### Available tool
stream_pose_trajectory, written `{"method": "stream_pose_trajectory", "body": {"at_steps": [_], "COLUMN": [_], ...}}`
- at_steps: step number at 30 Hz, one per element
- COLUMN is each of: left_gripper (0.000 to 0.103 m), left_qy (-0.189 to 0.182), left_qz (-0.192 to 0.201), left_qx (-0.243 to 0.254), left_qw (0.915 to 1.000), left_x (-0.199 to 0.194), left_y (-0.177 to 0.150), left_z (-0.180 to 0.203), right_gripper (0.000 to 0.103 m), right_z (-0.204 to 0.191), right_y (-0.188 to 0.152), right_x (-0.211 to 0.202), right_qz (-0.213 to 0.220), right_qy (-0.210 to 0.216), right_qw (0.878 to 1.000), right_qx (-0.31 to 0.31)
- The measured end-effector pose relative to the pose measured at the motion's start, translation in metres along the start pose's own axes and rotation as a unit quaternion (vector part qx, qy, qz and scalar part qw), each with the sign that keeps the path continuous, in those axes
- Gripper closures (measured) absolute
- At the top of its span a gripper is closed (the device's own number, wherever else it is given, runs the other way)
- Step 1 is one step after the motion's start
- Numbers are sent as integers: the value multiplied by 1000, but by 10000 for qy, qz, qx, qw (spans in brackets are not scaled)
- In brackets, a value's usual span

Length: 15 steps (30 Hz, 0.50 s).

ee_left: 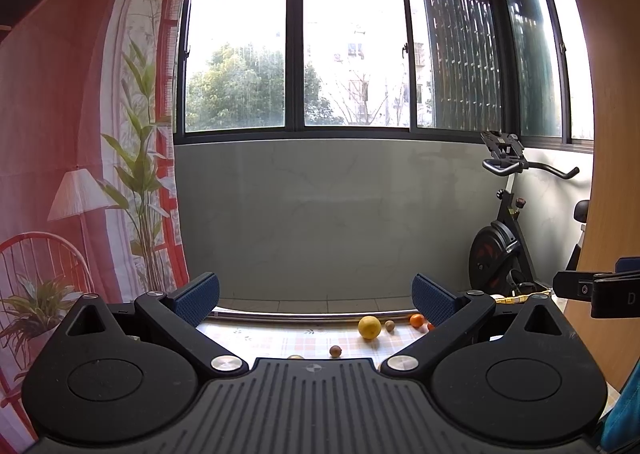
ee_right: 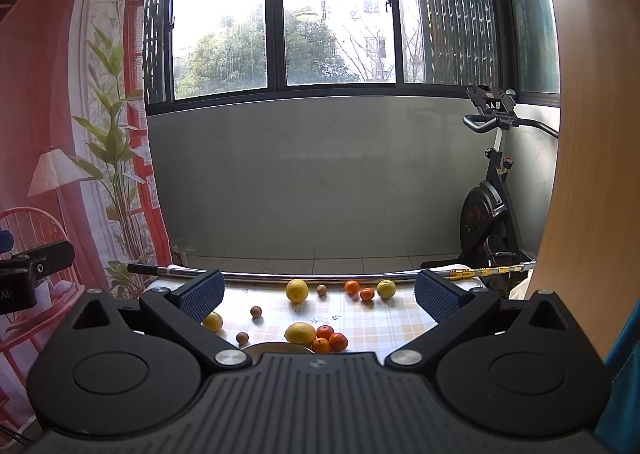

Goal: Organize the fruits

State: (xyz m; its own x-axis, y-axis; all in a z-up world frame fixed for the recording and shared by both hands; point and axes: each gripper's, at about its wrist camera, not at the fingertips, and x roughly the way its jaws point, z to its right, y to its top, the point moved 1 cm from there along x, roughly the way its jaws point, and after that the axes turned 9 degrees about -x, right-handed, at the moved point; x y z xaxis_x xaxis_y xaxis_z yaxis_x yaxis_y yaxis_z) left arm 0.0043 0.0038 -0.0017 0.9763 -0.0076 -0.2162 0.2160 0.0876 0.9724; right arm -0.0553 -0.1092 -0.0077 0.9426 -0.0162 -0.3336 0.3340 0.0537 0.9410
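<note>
Ahead, fruits (ee_right: 300,333) on table beyond both hand-held grippers (ee_right: 319,294) (ee_left: 316,300), jaws spread, empty.

Fruit lies scattered on the table (ee_right: 380,318): a lemon (ee_right: 297,290), a small round fruit (ee_right: 321,289), two mandarins (ee_right: 352,287) and a pale fruit (ee_right: 386,289) line its far edge, just before a metal rod (ee_right: 280,276). Nearer, another lemon (ee_right: 300,333) touches three clustered mandarins (ee_right: 329,339) on its right. An exercise bike (ee_right: 490,190) stands behind, to the right.

A checked-cloth table (ee_right: 380,318) bears scattered lemons (ee_right: 297,289), oranges (ee_right: 338,341) and small brown fruits (ee_right: 256,311).
</note>
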Motion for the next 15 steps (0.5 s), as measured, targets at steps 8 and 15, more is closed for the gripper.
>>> {"method": "stream_pose_trajectory", "body": {"at_steps": [8, 15], "left_gripper": [0, 0], "left_qy": [-11, -11], "left_qz": [0, 0], "left_qx": [3, -2], "left_qw": [10000, 10000], "left_x": [0, 0], "left_y": [0, 0], "left_z": [0, 0], "right_gripper": [0, 0], "right_z": [0, -1], "right_y": [-1, 1], "right_x": [0, -2], "right_qz": [9, 8], "right_qy": [-1, 1], "right_qw": [10000, 10000], "right_qx": [0, 8]}}
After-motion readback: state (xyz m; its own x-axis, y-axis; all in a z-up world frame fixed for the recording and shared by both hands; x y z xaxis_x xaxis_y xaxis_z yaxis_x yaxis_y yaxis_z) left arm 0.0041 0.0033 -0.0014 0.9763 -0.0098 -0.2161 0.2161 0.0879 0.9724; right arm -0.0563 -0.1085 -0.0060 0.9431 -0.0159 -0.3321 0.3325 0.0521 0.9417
